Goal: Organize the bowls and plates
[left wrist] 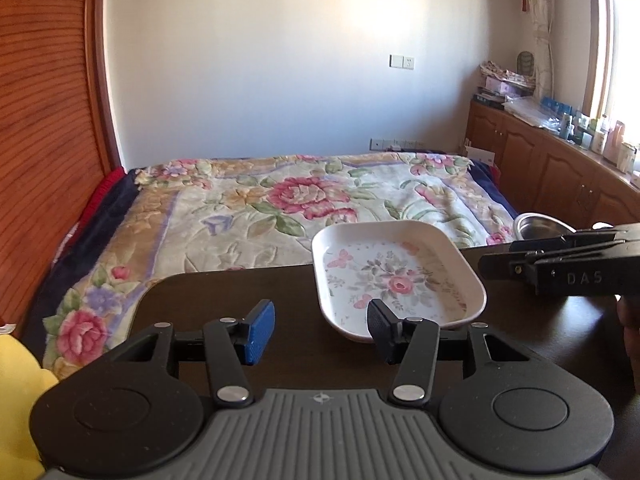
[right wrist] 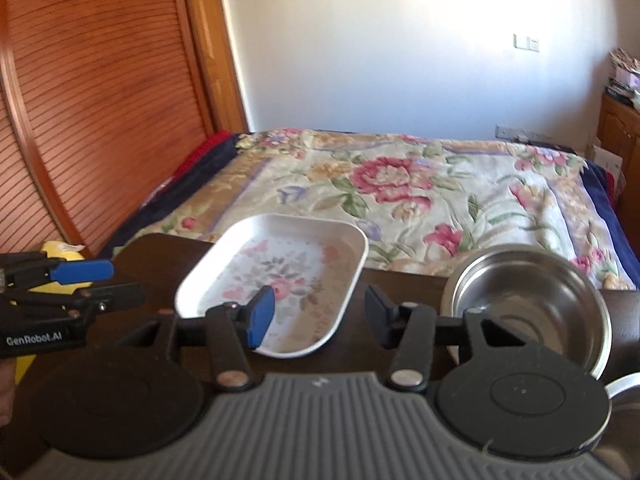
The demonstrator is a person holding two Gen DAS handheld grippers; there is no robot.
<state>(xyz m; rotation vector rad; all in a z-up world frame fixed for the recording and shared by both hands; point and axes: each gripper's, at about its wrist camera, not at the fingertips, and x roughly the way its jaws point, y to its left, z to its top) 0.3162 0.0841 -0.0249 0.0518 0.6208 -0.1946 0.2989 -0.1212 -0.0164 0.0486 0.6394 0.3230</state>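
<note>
Bowl [right wrist: 528,304] partly hidden behind right gripper [right wrist: 320,314], jaws apart.

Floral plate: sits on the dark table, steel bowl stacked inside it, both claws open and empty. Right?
Not quite. The steel bowl is not in the floral plate; the right wrist view shows it standing beside the plate on the dark table. The plate is empty. The left claw and right claw are open and empty.

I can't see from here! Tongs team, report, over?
Left tongs open, right tongs open, both empty. Floral plate and steel bowl sit apart on the table. Nothing in between.
</note>
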